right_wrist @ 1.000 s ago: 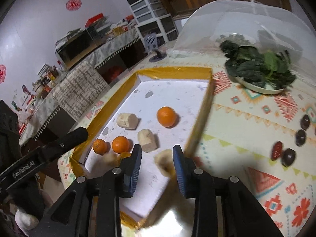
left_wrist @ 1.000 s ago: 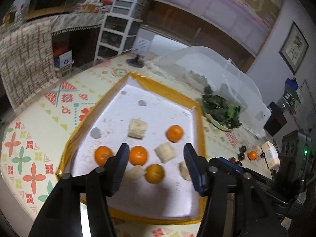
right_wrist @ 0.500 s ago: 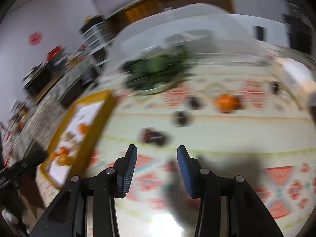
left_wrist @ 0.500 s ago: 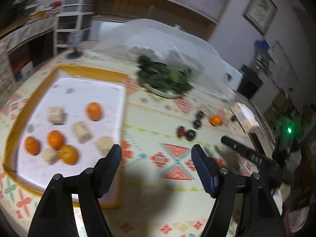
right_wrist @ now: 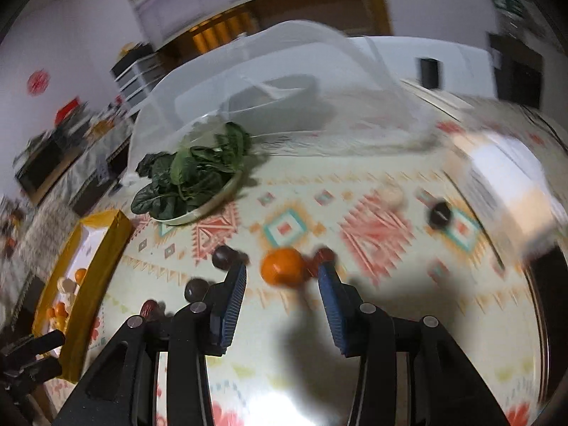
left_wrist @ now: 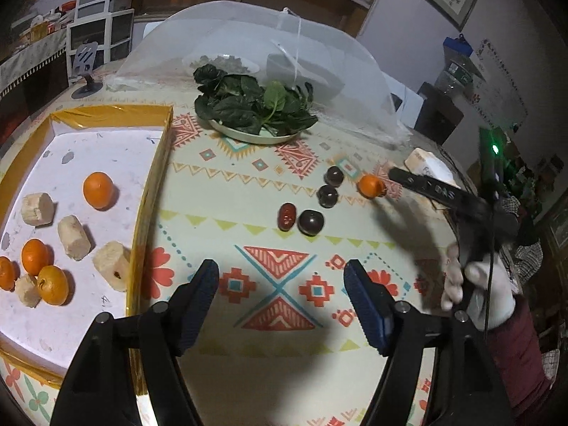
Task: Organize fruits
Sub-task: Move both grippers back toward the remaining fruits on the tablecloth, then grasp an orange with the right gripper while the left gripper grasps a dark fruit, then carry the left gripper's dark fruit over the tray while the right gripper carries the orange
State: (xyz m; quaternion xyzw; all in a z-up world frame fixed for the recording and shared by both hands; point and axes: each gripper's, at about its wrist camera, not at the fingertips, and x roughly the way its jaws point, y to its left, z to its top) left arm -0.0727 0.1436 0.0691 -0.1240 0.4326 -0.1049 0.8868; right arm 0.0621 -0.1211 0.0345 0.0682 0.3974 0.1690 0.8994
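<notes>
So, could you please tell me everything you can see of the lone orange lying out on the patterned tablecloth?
The orange is small, round and bright, with smooth, slightly glossy peel, and looks whole. It rests on the patterned tablecloth, outside the yellow-rimmed tray, to the right of the dark round fruits. In the right wrist view it lies just ahead of the right gripper, whose open jaws do not touch it.
</notes>
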